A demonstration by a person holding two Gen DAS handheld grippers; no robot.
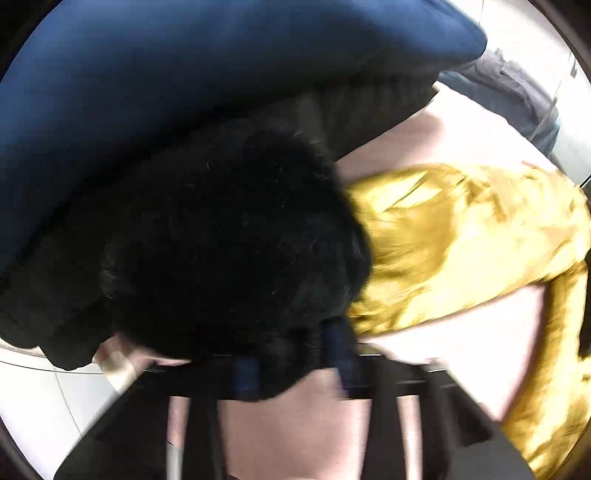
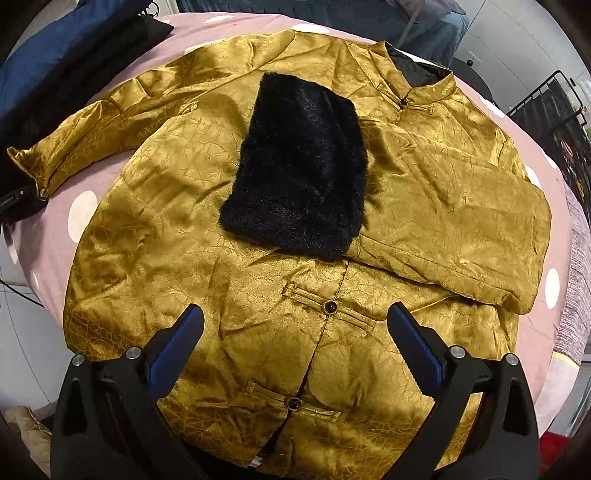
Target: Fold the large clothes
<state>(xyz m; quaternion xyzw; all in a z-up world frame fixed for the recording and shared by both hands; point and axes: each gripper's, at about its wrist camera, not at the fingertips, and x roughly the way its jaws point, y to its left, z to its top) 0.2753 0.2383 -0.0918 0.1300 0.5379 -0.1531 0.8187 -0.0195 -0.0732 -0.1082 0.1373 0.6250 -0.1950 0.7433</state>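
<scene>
A gold satin jacket (image 2: pixel 295 295) lies front up on the pink dotted cover (image 2: pixel 55 236). One sleeve (image 2: pixel 461 229) is folded across the chest, and its black fur cuff (image 2: pixel 299 170) rests in the middle. The other sleeve (image 2: pixel 92 133) stretches out to the left. My right gripper (image 2: pixel 295 332) hovers open over the lower button front, nothing between its fingers. In the blurred left wrist view a mass of black fur (image 1: pixel 229 240) fills the centre beside the gold jacket (image 1: pixel 461 240). My left gripper (image 1: pixel 293 365) is shut on this fur, which sits between its blue pads (image 1: pixel 247 376).
A blue padded item (image 2: pixel 44 55) and dark folded clothes (image 2: pixel 110 40) lie at the far left; the blue item (image 1: pixel 184 74) looms over the left gripper. A person in jeans (image 2: pixel 424 22) stands beyond the far edge. A black wire rack (image 2: pixel 546 107) is at right.
</scene>
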